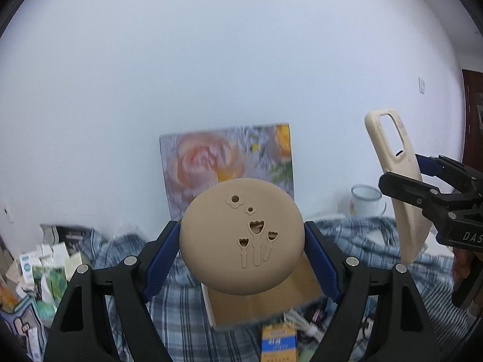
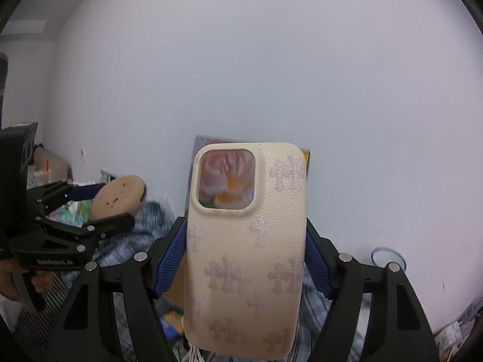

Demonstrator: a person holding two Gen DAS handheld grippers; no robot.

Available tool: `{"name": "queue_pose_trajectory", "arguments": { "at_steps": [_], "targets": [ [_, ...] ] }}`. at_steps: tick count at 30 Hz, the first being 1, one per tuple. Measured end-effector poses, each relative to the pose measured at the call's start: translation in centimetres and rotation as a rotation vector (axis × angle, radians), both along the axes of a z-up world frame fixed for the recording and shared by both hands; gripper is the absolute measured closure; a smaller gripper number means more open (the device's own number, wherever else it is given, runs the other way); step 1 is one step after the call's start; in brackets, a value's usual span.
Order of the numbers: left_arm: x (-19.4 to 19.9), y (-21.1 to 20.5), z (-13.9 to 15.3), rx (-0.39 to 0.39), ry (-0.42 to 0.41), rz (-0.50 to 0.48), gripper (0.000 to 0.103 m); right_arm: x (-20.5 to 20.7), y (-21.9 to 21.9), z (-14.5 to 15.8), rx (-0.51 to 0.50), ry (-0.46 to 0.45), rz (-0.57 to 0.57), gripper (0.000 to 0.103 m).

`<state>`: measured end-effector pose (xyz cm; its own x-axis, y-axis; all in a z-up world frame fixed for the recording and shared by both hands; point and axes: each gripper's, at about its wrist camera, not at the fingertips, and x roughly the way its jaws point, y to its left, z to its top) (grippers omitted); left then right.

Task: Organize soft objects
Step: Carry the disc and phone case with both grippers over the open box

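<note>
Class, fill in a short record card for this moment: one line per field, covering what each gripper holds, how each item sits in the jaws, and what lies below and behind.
left gripper: jaws shut on the tan round pad, gripped at its two sides
pad markings: flower and tulip cut-outs
right gripper: jaws shut on the cream phone case, upright, camera opening at top
case markings: pale cross patterns
below: blue plaid cloth, open cardboard box
behind: flower picture leaning on white wall, white mug

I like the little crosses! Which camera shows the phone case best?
The right wrist view: the phone case faces it fully, crosses and camera hole clear. The left wrist view shows it only edge-on, far right.
</note>
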<state>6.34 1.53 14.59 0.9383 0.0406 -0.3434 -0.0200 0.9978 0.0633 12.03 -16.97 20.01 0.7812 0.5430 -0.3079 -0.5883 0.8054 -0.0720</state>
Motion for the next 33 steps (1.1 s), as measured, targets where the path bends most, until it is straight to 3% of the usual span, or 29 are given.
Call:
{"name": "queue_pose_trajectory", "arguments": {
  "at_steps": [9,18,33],
  "targets": [
    [1.3,-0.1,3.5,0.005,-0.081,0.038,0.021,1.6,0.7,2.7,0.059,-0.054,0.031,0.032],
    [4.1,0.6,5.2,-0.015,-0.106,0.049,0.021,4.1,2.5,1.8,0.095,-0.033,0.062,0.032],
    [8.4,3.1,0.9,-0.047,-0.004,0.079,0.021,7.5,5.2,-3.9,0.048,0.041,0.077,0.032]
  ]
}}
